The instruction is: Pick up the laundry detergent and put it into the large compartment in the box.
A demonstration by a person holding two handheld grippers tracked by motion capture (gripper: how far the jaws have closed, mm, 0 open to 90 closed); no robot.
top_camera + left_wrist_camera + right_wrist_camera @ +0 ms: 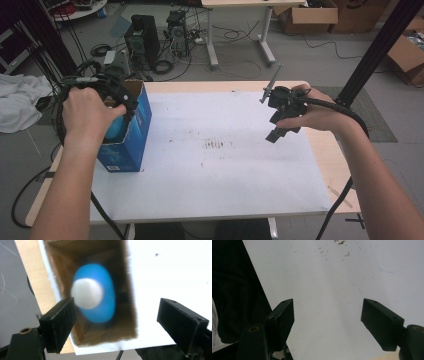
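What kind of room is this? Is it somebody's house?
Probably not a house. It looks like a workshop or lab: computer towers stand on the floor among loose cables, cardboard boxes are stacked at the back, and the work table is covered with a white sheet.

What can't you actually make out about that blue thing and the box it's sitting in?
- Blue object with a white cap: blurred in the left gripper view; a bottle or not, I cannot tell.
- In the high view the left hand and left tongs cover most of it.
- Blue box: its printing is too small in the high view.
- The box floor: dark in the left gripper view, with the blue object in front of it.
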